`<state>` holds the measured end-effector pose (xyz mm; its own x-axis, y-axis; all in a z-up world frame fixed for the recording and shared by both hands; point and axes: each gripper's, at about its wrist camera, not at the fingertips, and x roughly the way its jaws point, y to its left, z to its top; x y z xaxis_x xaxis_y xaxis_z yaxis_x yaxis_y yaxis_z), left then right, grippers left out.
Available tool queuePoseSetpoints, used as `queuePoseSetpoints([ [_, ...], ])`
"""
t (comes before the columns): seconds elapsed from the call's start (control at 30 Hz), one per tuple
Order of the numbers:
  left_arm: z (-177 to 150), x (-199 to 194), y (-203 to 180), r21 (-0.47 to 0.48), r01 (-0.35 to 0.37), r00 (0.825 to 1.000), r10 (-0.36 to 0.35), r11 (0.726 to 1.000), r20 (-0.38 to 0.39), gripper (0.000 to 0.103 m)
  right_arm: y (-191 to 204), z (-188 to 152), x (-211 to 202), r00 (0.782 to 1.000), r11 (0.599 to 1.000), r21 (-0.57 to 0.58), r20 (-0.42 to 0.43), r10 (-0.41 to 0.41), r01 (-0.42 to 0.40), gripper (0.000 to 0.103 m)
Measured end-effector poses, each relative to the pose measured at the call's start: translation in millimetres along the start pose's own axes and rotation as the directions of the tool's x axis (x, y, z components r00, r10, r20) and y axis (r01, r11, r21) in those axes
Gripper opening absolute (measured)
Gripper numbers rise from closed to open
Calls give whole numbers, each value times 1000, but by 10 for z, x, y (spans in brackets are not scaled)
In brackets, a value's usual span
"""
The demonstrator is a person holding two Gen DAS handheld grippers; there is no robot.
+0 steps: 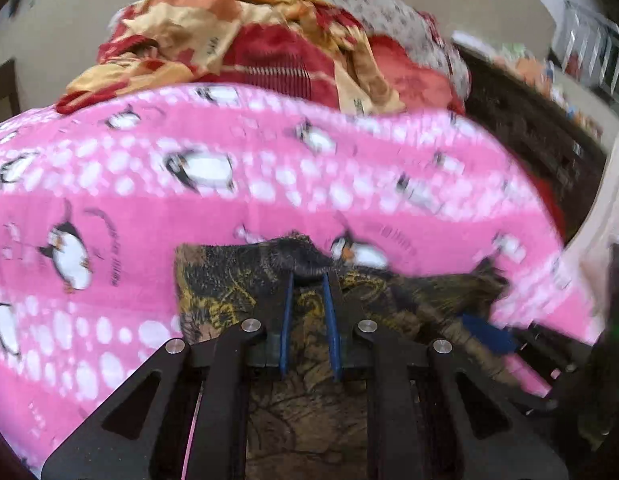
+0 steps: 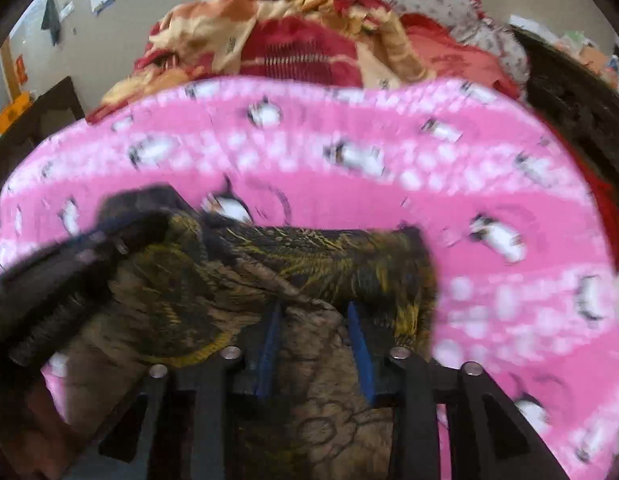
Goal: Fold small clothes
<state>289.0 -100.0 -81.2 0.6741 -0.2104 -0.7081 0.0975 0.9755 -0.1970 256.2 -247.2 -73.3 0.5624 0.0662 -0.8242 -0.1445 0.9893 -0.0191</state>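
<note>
Left fingers (image 1: 308, 280) grasp the dark patterned garment (image 1: 229, 280); right fingers (image 2: 315, 308) stand apart over it on pink penguin blanket (image 1: 269, 152).

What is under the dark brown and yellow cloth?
The dark patterned cloth lies on a pink penguin blanket, which shows all around it. Whatever lies beneath the blanket is covered.

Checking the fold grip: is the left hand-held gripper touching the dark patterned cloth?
Touching: the left wrist view shows the left hand-held gripper pinching the dark patterned cloth.
</note>
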Motion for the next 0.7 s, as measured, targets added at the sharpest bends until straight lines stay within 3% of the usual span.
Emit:
queuePoseSetpoints([
  [0.03,-80,-22,-10,19,-6,999,5,1000,49,14,-45,-37,14,999,1000,11,33,23,-23,35],
  [0.13,-102,-16,46,-8,21,998,-21,1000,57,15,-207,-75,7,992,990,79,63,110,-115,36],
  [0.23,-96,-9,110,-35,57,997,-55,998,58,15,-238,-24,77,987,982,107,66,148,-155,36],
  [0.4,-82,4,102,-37,56,997,-54,998,60,16,-198,-26,94,988,984,102,73,137,-144,37],
  [0.53,-52,-1,27,0,13,999,-13,1000,49,15,-209,-8,98,989,985,103,63,134,-140,37],
  [0.57,-21,-5,1,16,1,1000,-2,1000,30,16,-193,11,97,990,986,96,52,128,-133,38],
  [0.63,140,-77,-34,93,4,996,4,996,-85,16,-212,71,54,989,985,99,-13,147,-145,39],
  [0.67,224,-208,18,84,35,992,-25,996,-126,16,-247,134,-40,989,986,107,-58,134,-127,39],
  [0.7,271,-373,110,52,79,989,-72,995,-128,25,-318,159,-227,992,985,133,-46,116,-109,39],
])
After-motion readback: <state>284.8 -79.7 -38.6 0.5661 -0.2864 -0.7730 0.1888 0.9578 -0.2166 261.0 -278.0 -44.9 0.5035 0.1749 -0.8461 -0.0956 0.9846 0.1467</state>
